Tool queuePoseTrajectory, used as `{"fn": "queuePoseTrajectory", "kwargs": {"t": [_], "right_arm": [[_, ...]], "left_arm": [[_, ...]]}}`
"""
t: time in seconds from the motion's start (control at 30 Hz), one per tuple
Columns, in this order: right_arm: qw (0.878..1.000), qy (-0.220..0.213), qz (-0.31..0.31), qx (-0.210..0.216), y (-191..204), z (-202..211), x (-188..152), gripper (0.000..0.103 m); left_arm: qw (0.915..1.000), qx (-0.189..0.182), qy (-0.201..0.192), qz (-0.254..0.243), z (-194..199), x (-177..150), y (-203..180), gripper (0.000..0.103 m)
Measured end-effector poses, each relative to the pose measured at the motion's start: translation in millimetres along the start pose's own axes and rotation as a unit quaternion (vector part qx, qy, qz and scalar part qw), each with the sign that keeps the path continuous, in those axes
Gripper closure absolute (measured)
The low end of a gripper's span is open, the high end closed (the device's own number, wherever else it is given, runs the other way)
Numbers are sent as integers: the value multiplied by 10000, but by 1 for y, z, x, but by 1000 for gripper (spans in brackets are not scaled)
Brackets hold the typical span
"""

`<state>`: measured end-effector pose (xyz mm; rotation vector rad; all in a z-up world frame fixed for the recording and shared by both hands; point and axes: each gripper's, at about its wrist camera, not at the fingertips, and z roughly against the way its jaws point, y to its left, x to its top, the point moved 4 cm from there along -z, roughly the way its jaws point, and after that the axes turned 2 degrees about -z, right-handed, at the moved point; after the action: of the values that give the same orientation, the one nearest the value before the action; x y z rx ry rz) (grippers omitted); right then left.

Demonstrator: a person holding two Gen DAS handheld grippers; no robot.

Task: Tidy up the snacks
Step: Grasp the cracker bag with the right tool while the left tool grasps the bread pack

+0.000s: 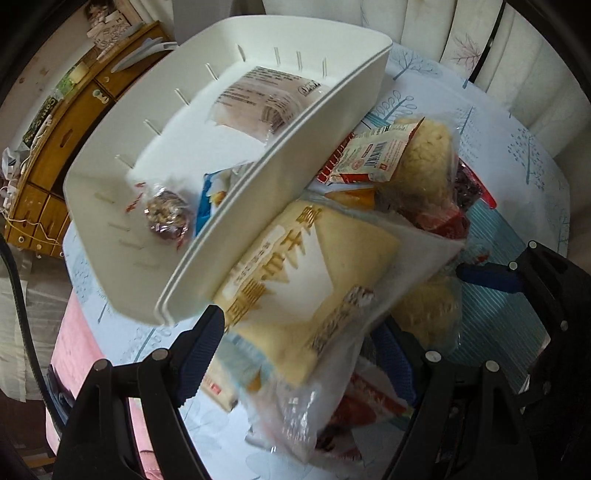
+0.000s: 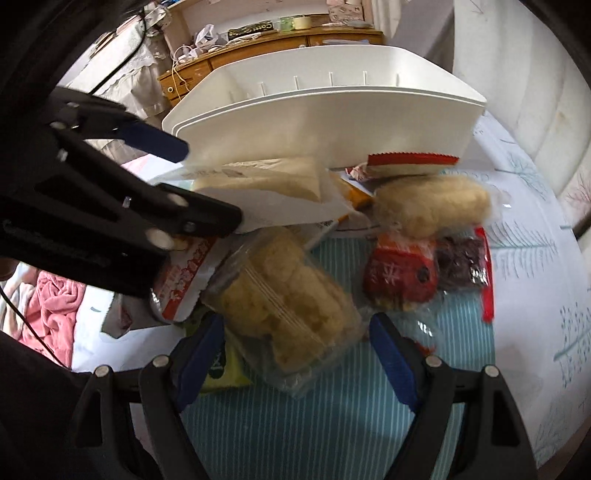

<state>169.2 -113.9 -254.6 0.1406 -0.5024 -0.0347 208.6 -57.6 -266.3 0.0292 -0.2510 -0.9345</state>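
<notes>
While both claws are standing wide and empty, the left claw (image 1: 295, 354) is hanging over the yellow bread pack (image 1: 295, 280) leaning lengthwise against the white bin (image 1: 280, 192).

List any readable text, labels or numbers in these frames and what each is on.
"米": white character on the red snack packet.
Large gold characters on the pale yellow snack bag: motion-blurred, unreadable.
Barcode and fine print on the red-and-white sachet: too small.
Printed label on the clear packet in the white plastic bin: too small.
Dark box on the wooden dresser: light lettering, too blurred.
</notes>
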Motion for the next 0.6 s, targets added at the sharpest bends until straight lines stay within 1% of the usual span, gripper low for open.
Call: {"fn": "queuePoseTrajectory", "kwargs": {"t": [0.13, 0.27, 0.37, 0.43, 0.5, 0.6], "right_arm": [[10000, -12, 55, 63, -1, -8, 3, 17], [9998, -59, 198, 40, 3, -15, 5, 10], [9995, -64, 297, 17, 5, -20, 8, 8], [9995, -34, 327, 19, 6, -24, 9, 7], [9995, -2, 273, 137, 6, -28, 12, 8], [9995, -54, 291, 141, 6, -31, 17, 13]], "left_arm": [[10000, -41, 29, -72, -10, 6, -3, 23], [9999, -128, 27, -52, -18, 8, -3, 24], [9998, -175, -91, -95, -19, 10, -4, 31], [9995, -164, -194, -200, -17, 11, -7, 37], [9990, -130, -285, -312, -16, 12, -12, 42], [9982, -45, -396, -439, -13, 10, -18, 47]]}}
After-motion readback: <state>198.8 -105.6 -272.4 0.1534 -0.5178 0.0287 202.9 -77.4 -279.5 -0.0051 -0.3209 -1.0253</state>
